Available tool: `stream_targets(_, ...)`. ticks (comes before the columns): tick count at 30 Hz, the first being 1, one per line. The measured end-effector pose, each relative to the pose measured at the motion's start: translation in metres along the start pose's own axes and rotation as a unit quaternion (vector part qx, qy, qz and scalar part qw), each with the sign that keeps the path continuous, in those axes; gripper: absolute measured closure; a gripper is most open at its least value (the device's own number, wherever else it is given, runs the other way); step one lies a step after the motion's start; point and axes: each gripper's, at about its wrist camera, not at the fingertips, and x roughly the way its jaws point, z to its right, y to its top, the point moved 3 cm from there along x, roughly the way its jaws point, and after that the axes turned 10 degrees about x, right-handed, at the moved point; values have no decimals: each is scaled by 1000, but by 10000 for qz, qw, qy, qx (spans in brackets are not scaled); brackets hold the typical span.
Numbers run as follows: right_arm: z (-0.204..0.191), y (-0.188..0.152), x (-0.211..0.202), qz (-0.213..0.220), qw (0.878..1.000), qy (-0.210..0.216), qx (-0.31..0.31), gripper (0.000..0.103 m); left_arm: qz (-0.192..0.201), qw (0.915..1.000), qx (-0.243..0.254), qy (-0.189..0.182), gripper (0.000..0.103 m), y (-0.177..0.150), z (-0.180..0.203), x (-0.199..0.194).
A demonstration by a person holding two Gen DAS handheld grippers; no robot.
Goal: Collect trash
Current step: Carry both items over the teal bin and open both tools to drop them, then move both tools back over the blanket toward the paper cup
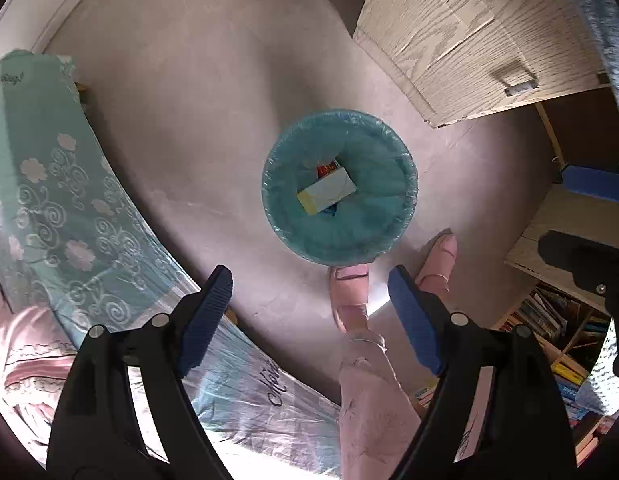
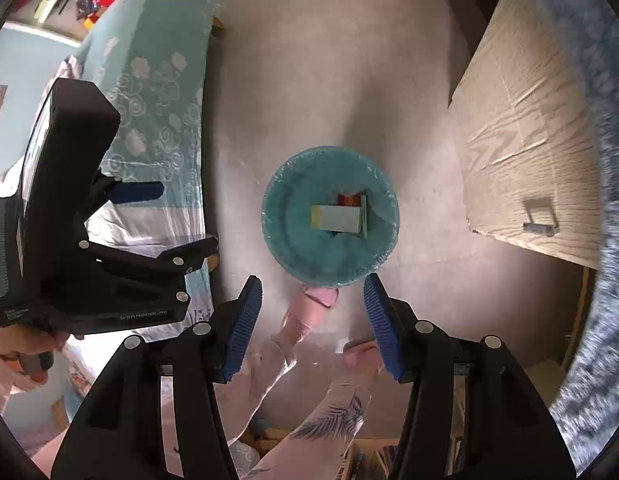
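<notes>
A round bin with a teal liner [image 1: 369, 232] [image 2: 293, 240] stands on the floor below both grippers. Inside it lies a white box with a yellow end [image 1: 329, 192] [image 2: 339, 218] on top of a red packet [image 1: 326, 169] [image 2: 348, 199]. My left gripper [image 1: 309, 276] hangs open above the bin's near rim with nothing between its blue pads; in the right wrist view it [image 2: 187, 218] sits at the left. My right gripper [image 2: 312, 282] is also open and empty, and it shows at the right edge [image 1: 555, 210] of the left wrist view.
A person's feet in pink slippers [image 1: 349, 292] [image 2: 315, 300] stand right beside the bin. A bed with a teal floral cover [image 1: 69, 200] [image 2: 157, 80] runs along the left. A wood-grain cabinet door [image 1: 469, 40] [image 2: 521, 140] is at the right, with a bookshelf [image 1: 549, 320] below it.
</notes>
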Motion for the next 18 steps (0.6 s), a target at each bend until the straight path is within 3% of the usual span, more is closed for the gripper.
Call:
stream_targets(7,-17,-5,-87,691,9975,68,-115,48,629,9969,-33,467,25,-2,-4,-81)
stream_targets(9,-19,-7,-125,1047,9944,95,-95,43,847,9945,-20,614,25,1,-2,-108)
stream_targets(13,-11,-17,-200,1774,9840,156,38,39,1503,9849,139,845,21,16,14,-184)
stream_targets(18,26,-35,-276,2462,9685,-6,370,36,2115,9723,488,867,17,47,49,-254)
